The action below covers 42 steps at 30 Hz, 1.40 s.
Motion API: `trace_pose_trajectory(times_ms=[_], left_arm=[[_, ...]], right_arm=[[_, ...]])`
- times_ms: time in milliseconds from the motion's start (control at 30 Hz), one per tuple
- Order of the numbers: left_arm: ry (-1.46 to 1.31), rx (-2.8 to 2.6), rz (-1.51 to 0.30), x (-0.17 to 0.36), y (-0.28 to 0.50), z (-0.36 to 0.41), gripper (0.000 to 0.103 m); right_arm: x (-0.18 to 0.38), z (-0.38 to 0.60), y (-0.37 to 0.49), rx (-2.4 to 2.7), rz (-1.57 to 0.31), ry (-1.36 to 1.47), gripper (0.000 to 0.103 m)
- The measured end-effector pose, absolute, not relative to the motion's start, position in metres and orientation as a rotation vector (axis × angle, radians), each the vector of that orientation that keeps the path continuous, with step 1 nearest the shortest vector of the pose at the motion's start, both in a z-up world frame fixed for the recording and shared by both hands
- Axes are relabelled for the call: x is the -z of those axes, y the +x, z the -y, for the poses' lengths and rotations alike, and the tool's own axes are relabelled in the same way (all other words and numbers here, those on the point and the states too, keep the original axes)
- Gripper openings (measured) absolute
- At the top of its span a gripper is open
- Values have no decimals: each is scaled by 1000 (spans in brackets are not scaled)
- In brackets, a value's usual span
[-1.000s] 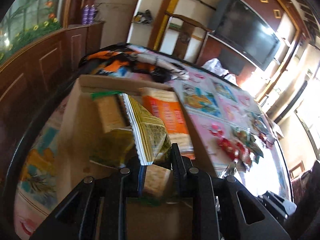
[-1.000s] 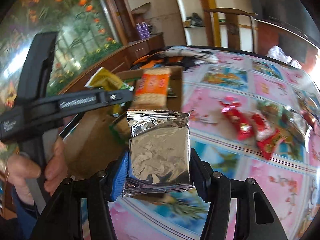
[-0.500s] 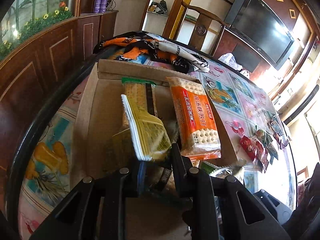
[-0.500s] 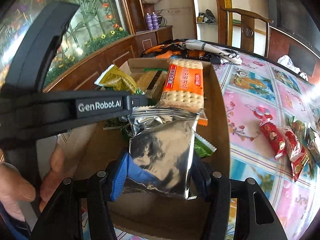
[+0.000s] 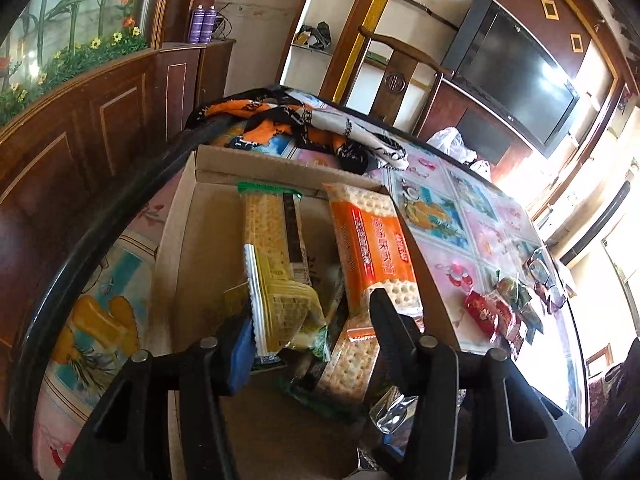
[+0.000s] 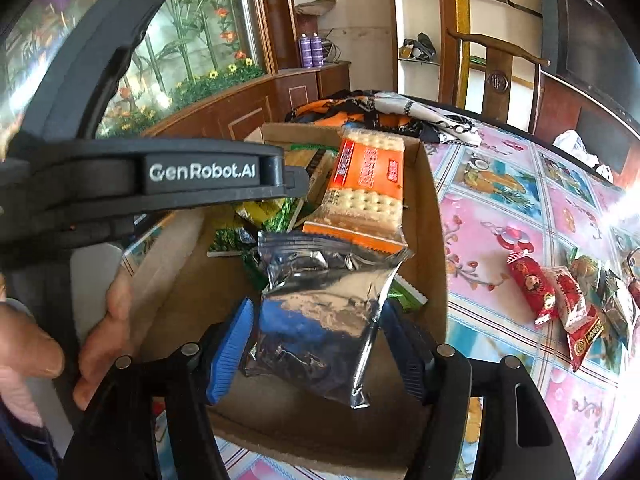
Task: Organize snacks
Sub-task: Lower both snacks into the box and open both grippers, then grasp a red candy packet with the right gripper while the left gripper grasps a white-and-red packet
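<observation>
Both claws opening over the brown cardboard box (image 6: 434, 216). Left claw (image 5: 312, 330) frees the yellow crinkle-edged wrapper (image 5: 276, 300), long axis toward 12 o'clock. Right claw (image 6: 320, 344) frees the silver foil pouch (image 6: 320, 312), top toward 11 o'clock.

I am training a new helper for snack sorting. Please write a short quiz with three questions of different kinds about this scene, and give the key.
1. True or false: the orange cracker pack lies inside the cardboard box.
2. Which packet is between the jaws of the right gripper? A) the silver foil packet B) a red candy C) a green packet
3. Fill in: the red candy packets lie on the ____, outside the box.

Key: 1 true. 2 A; the jaws are opening and the pads no longer press on the packet. 3 table.
</observation>
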<state>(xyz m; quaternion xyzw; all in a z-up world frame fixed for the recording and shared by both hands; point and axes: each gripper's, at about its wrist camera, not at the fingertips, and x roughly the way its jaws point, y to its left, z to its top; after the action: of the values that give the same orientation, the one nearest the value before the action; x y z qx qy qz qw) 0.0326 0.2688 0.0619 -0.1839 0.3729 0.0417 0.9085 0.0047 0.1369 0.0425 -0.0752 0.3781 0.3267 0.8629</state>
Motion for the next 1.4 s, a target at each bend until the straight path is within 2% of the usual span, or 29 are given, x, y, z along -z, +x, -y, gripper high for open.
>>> trace_pose_trajectory(times_ms=[367,500,533,567,667,700,1000,1067,1167,1400], left_arm=[[-376,-72,-720,-70,29,-266,55],[-347,-35,-667,-80,23,-256,55],[-342,-21,-661,-81,22,-253,55],[-335,-13,-660,-82,22,-251,56],[-320,-4,-660,-83,23,-246,56],[-321,0,-661,-82,22,-246,56],[-333,14,-639,-85,19,-245,56],[-329,12,-614,-88,15,-245,56],[-315,6,-583,-94,11,-243,61],[-331,71,-600,-96,12,-231,62]], right_arm=[[-75,-73,25,-670,-732,28,71],[-77,-20,58,-461,-713,77,71],[-72,-8,70,-370,-732,57,64],[-66,2,81,-298,-754,41,50],[-41,30,110,-211,-859,77,38],[-34,34,117,-226,-890,99,36],[-21,8,123,-300,-913,17,36],[-16,7,122,-285,-915,-16,31],[-15,11,119,-283,-927,-16,30],[-17,26,96,-324,-987,-1,30]])
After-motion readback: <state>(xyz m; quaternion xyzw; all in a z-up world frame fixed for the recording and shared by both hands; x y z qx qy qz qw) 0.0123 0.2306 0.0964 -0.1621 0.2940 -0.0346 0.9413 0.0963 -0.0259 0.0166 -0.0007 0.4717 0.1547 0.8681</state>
